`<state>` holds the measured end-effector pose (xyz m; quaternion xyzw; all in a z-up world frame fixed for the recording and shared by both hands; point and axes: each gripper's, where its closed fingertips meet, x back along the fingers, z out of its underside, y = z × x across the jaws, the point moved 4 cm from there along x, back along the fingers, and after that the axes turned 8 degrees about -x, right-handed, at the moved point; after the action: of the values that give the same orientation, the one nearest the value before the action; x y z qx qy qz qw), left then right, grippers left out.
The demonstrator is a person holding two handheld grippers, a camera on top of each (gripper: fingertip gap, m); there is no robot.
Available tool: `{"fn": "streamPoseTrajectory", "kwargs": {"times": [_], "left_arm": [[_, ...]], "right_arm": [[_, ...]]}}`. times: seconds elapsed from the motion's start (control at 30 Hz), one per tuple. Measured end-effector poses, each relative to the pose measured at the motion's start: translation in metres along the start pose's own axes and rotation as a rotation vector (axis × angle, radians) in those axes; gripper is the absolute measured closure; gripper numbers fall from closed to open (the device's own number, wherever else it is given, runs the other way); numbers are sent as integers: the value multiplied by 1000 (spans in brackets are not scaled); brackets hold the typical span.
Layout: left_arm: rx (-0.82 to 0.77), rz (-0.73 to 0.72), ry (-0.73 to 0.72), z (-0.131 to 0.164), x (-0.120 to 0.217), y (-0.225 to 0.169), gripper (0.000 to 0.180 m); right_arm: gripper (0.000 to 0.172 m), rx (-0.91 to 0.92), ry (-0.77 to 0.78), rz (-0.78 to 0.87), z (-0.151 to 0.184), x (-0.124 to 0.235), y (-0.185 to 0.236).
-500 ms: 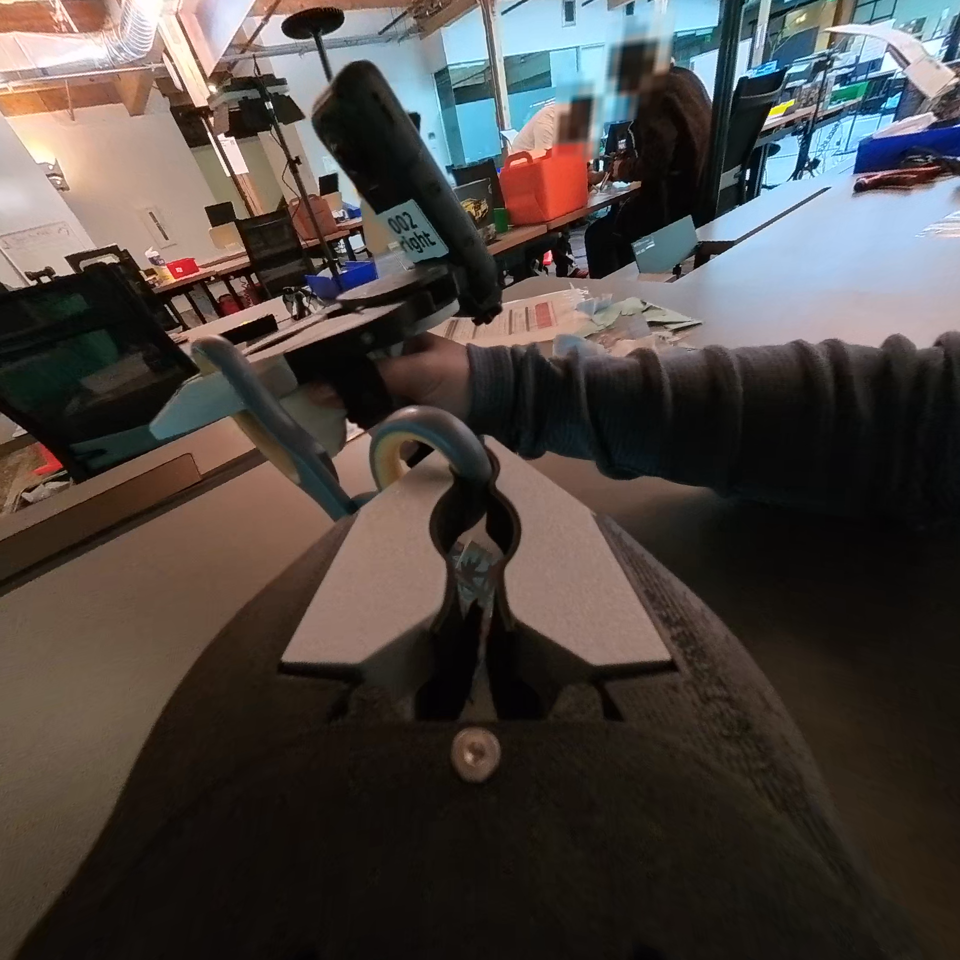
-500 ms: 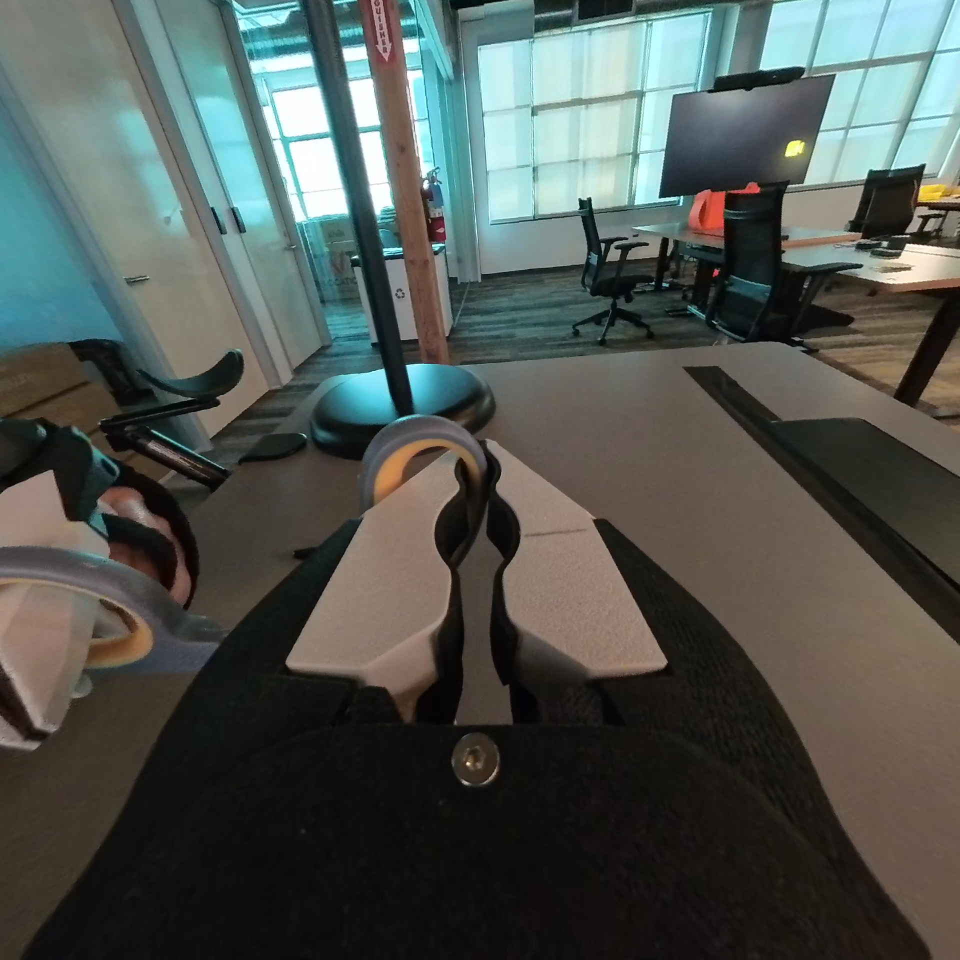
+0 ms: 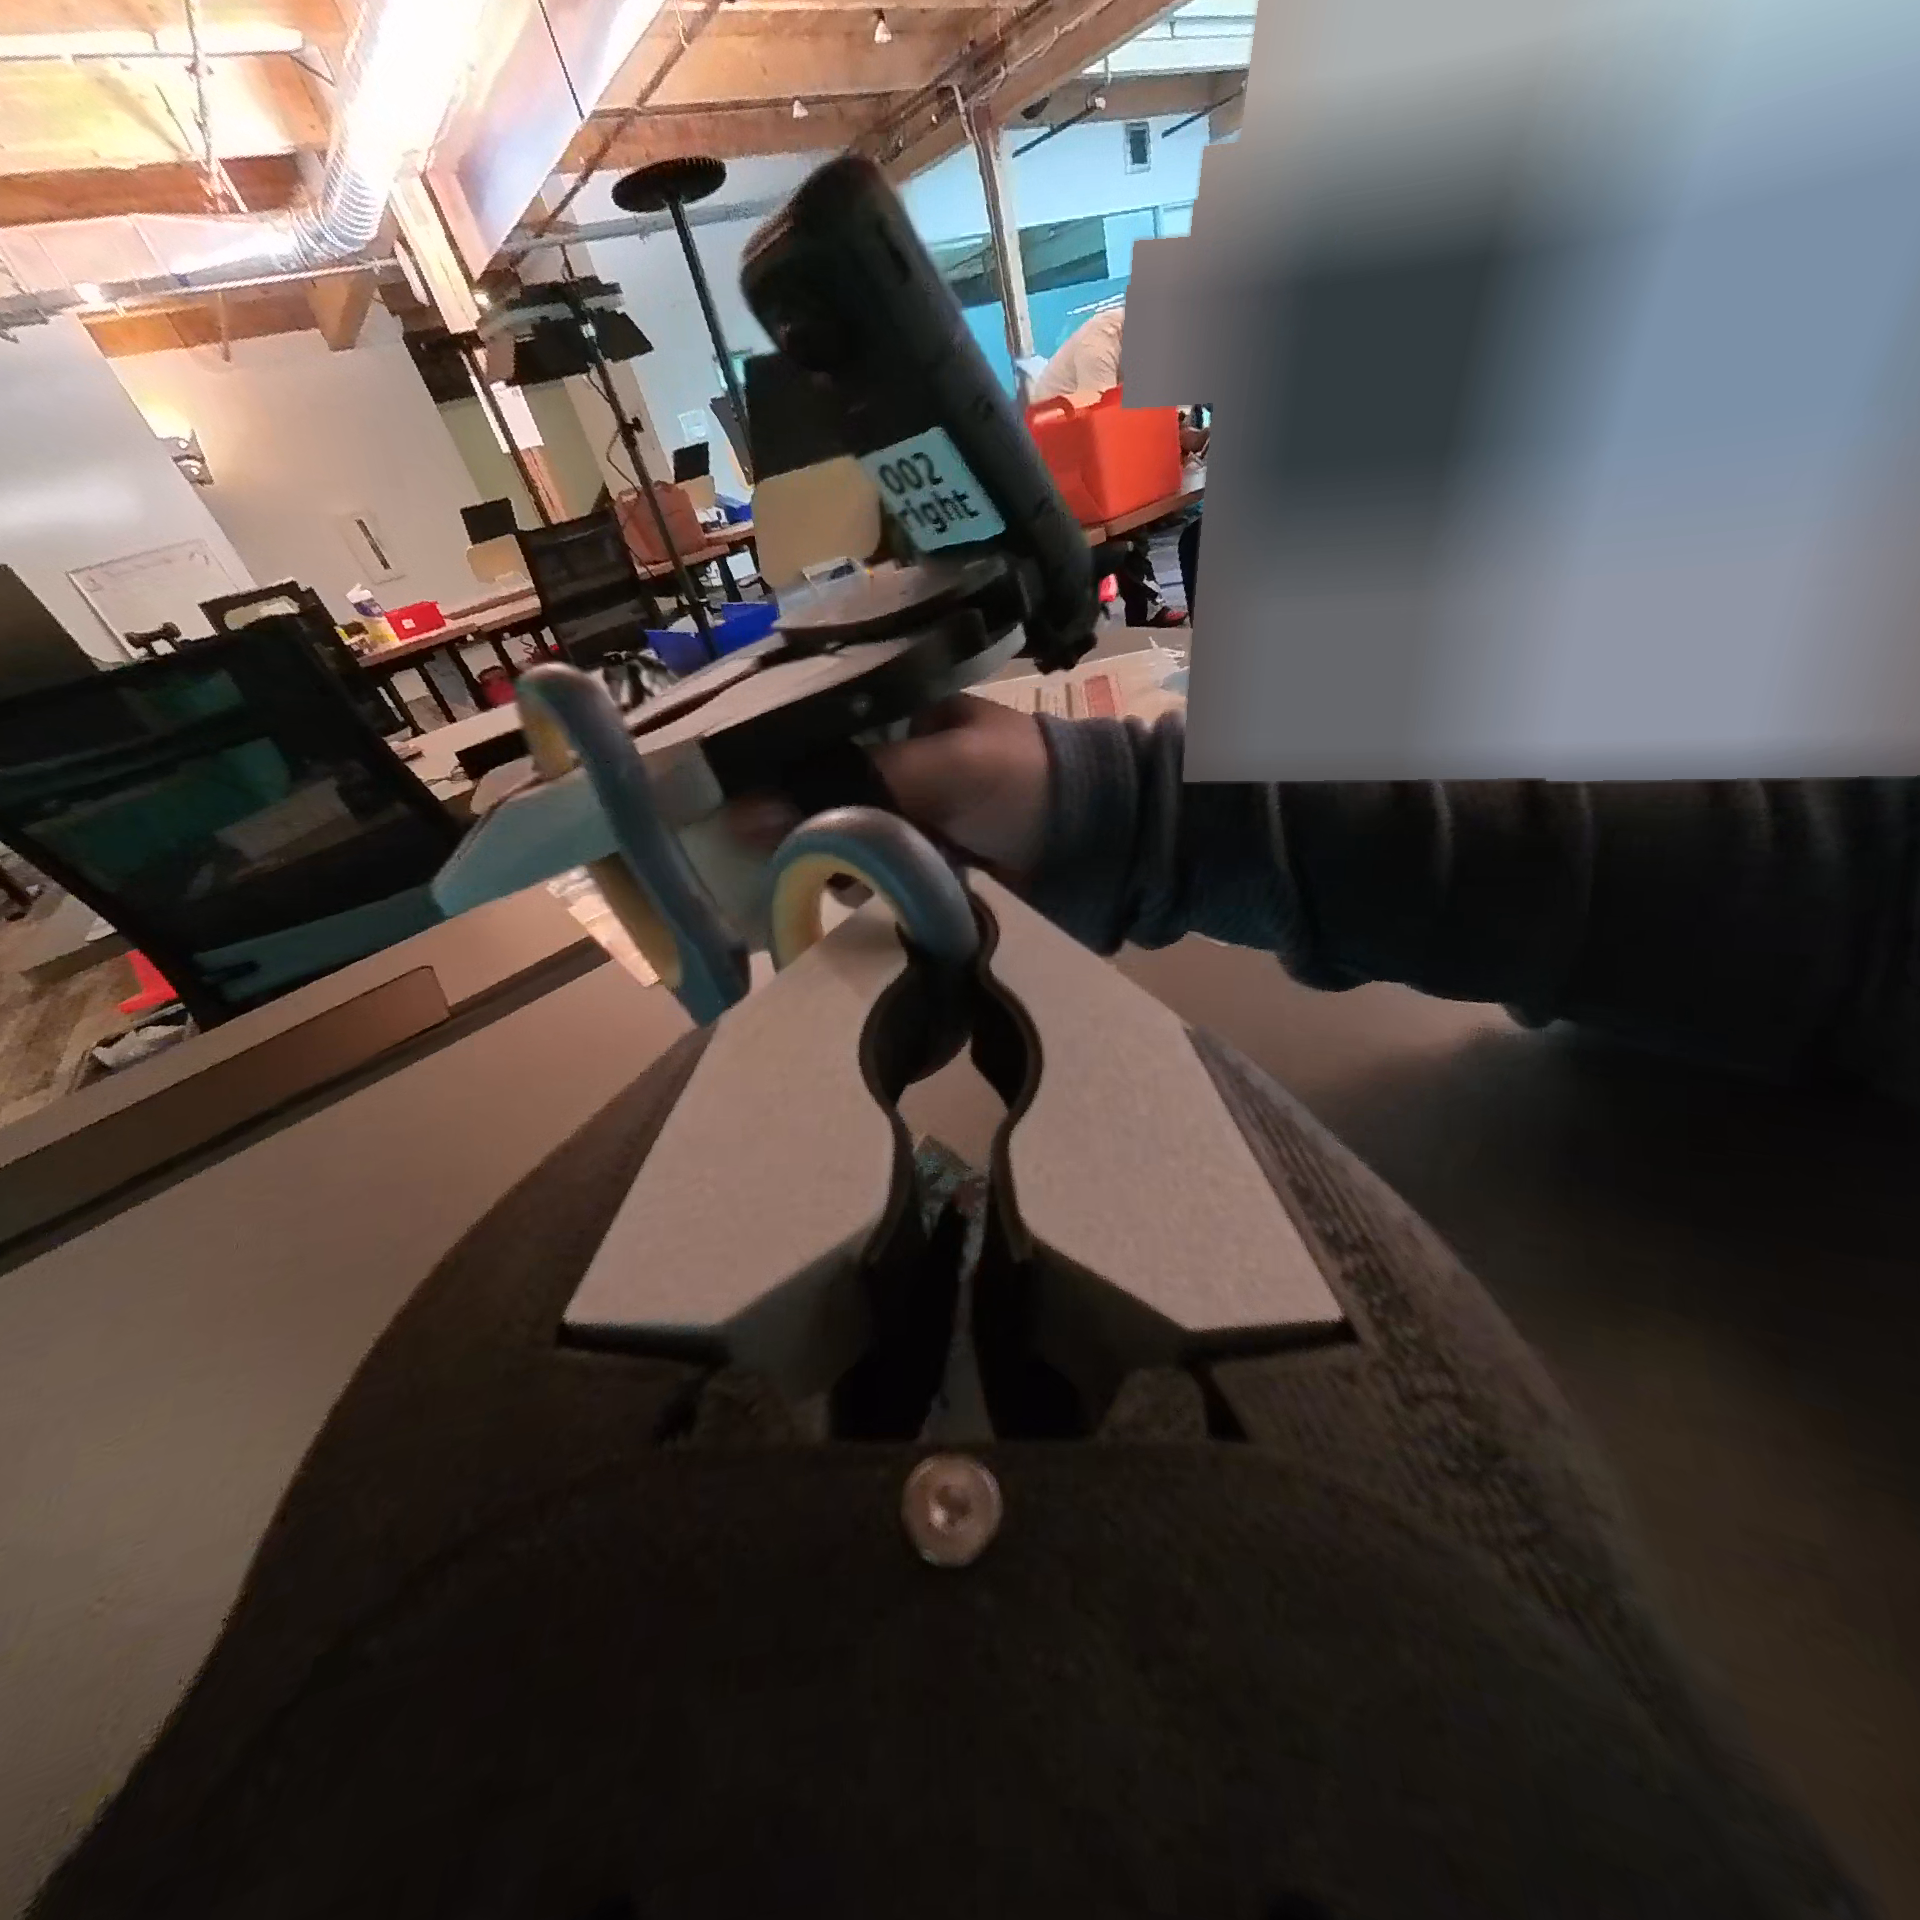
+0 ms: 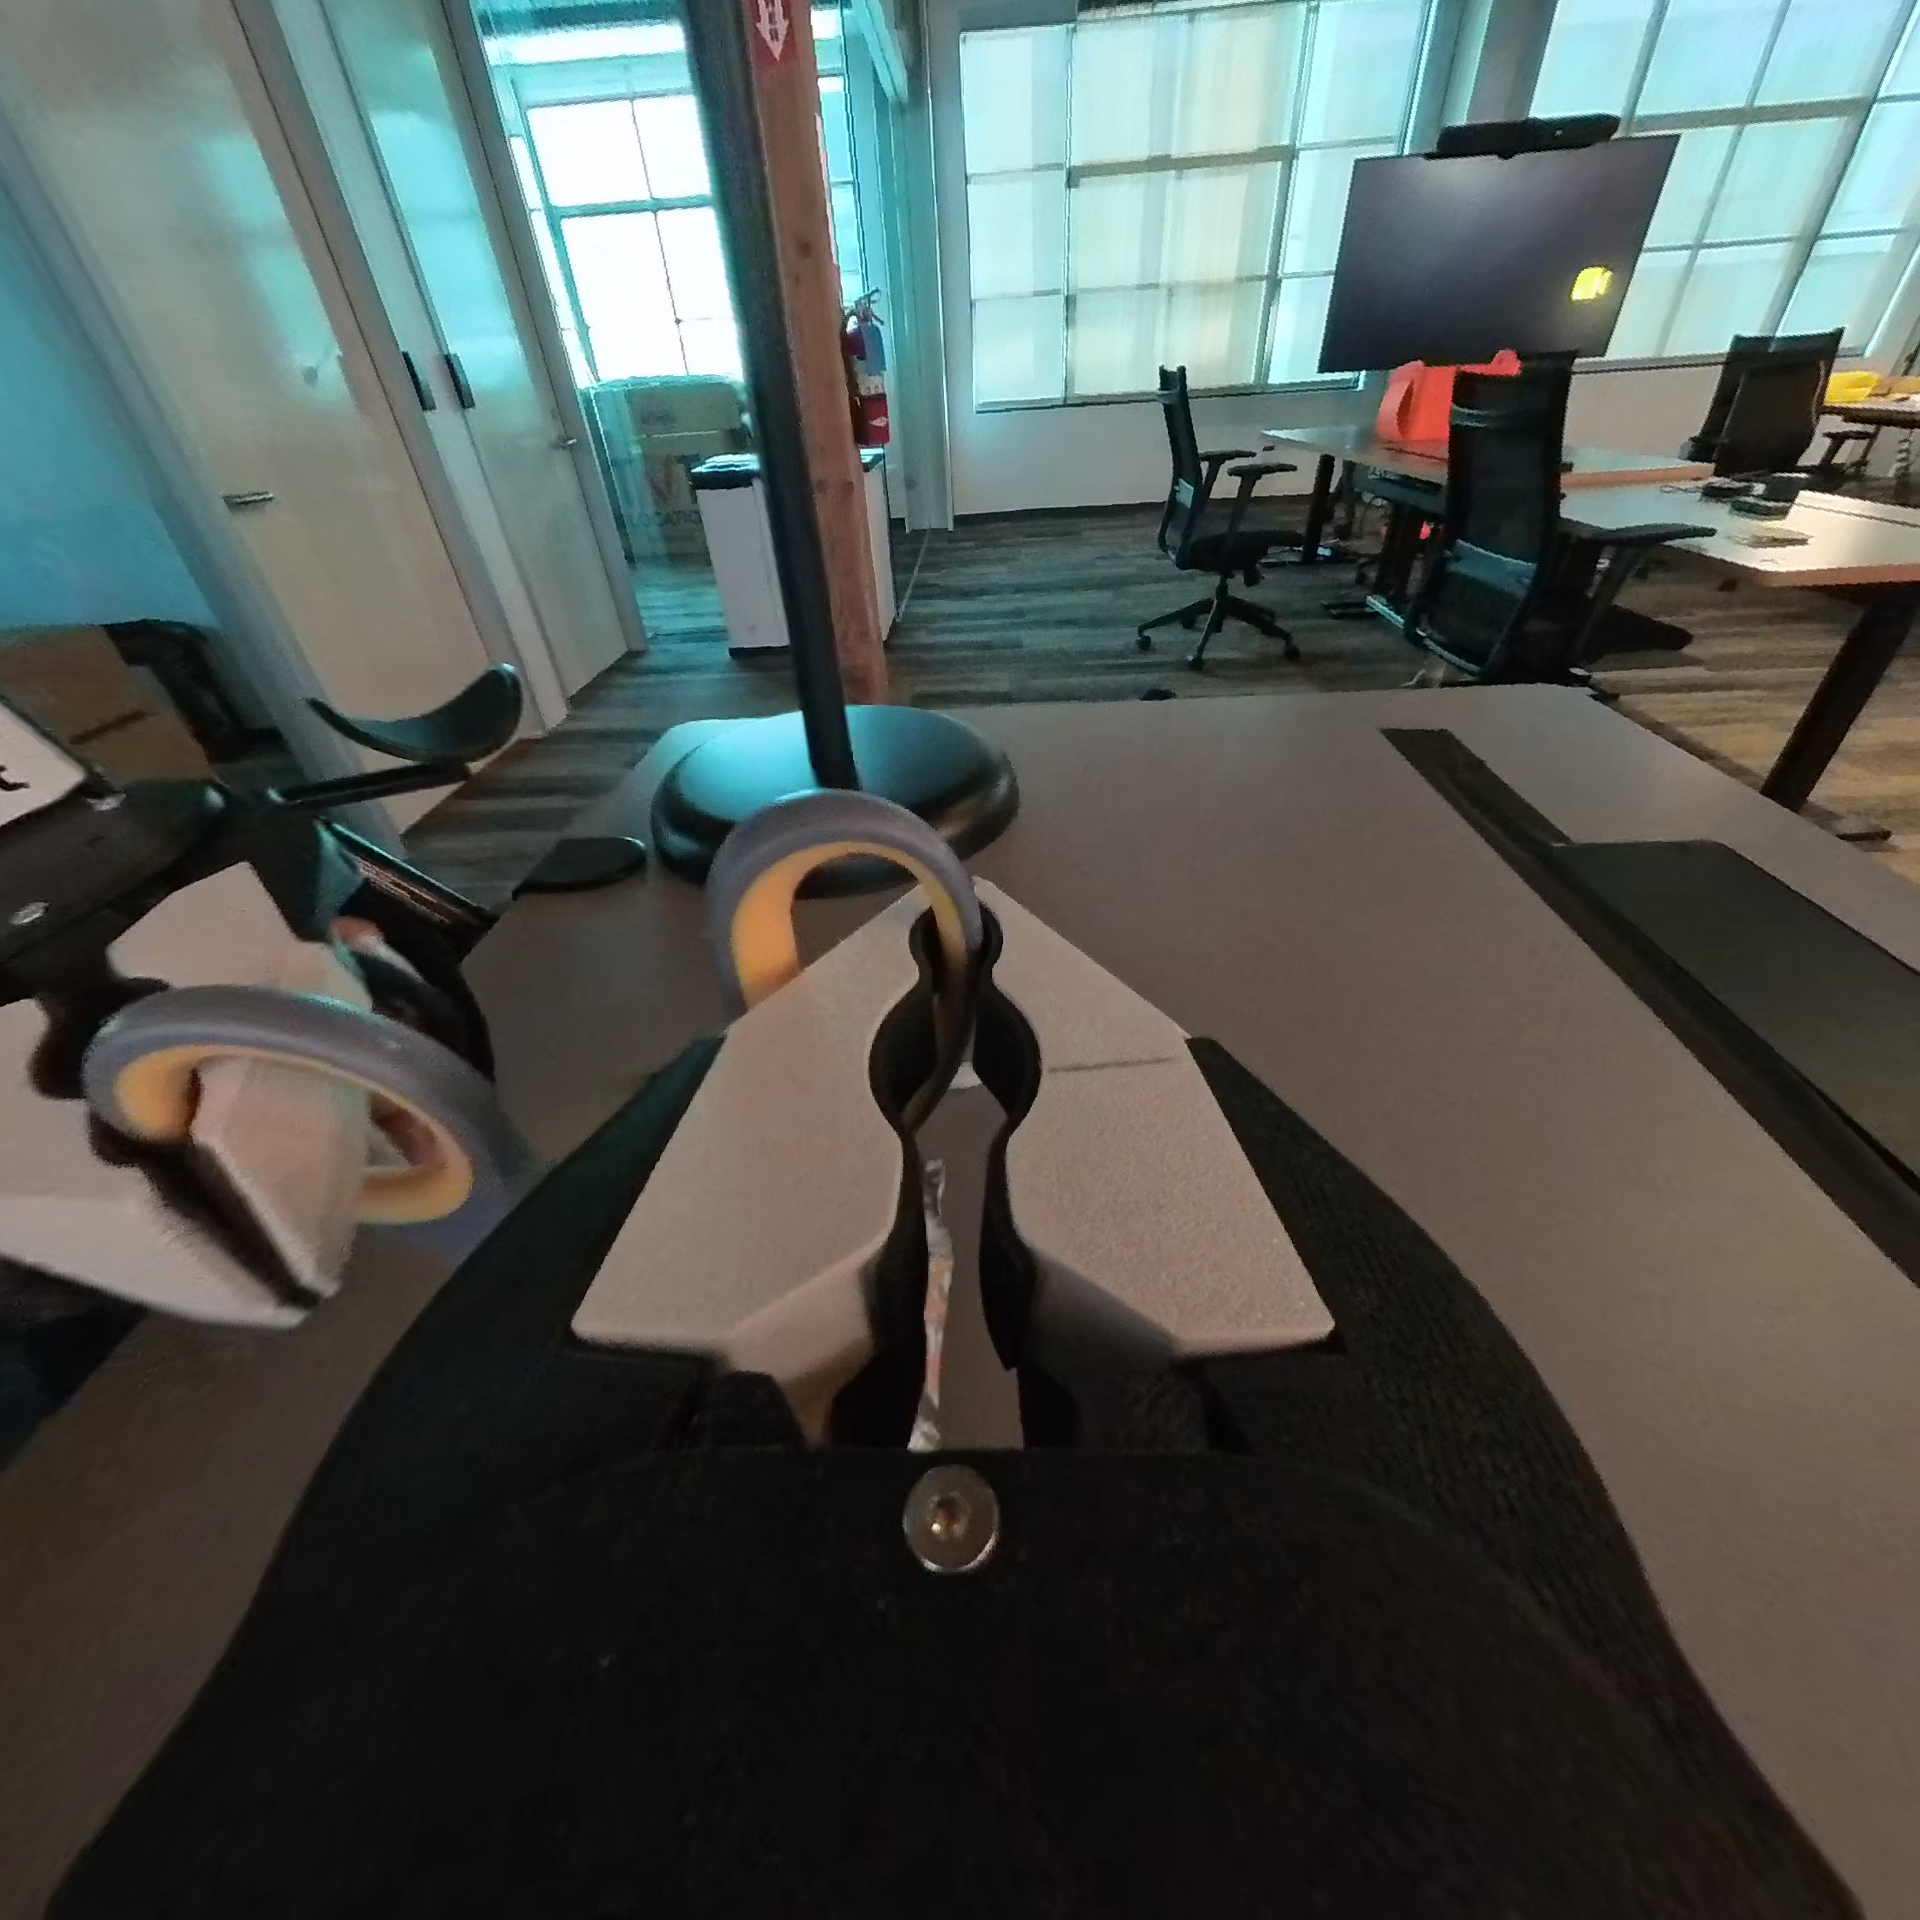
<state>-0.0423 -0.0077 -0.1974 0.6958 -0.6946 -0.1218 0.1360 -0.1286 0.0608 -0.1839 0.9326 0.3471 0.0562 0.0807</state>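
While both grippers hover over the grey table [image 4: 1299, 935], each is clamped on a blue-and-yellow loop: left gripper [image 3: 940, 940] on its loop [image 3: 883, 862], right gripper [image 4: 951, 935] likewise [image 4: 831, 831]. Right one's got a small blue sticker [image 3: 940, 488] with writing.

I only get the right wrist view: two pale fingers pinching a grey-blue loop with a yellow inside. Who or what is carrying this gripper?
Observer: The left wrist view shows a hand in a grey sleeve holding the right gripper, the one pinching your loop, from beneath.
Operator: Is anything mounted on top of it?
Observer: Yes, a black rounded device stands tilted on top, with a pale blue sticker on its side.
Operator: And what is behind that hand?
Observer: Papers lie spread on the table just beyond it.
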Motion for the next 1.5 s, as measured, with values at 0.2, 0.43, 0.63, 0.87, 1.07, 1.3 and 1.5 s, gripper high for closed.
{"fn": "streamPoseTrajectory", "kwargs": {"times": [0.2, 0.43, 0.63, 0.87, 1.07, 1.3, 1.5], "left_arm": [[-18, -19, -30, -4, 6, 2, 180], [-90, -28, -73, -17, 9, 0, 180], [-78, -27, -102, -22, 10, 7, 180], [-67, -33, -128, -23, 7, 6, 180], [-67, -29, -170, -29, 9, 7, 180], [-46, -34, -184, -33, 7, 13, 180], [-42, -34, -167, -35, 5, 14, 180]], "right_arm": [[172, 20, 28, 12, -2, 5, 16], [172, 65, 31, 39, -17, 6, 30], [172, 75, 28, 35, -22, 7, 35], [172, 98, 33, 77, -20, -1, 42], [172, 104, -7, 108, -26, 0, 47], [172, 121, -49, 152, -29, 1, 50], [172, 166, -27, 179, -34, 6, 48]]}}
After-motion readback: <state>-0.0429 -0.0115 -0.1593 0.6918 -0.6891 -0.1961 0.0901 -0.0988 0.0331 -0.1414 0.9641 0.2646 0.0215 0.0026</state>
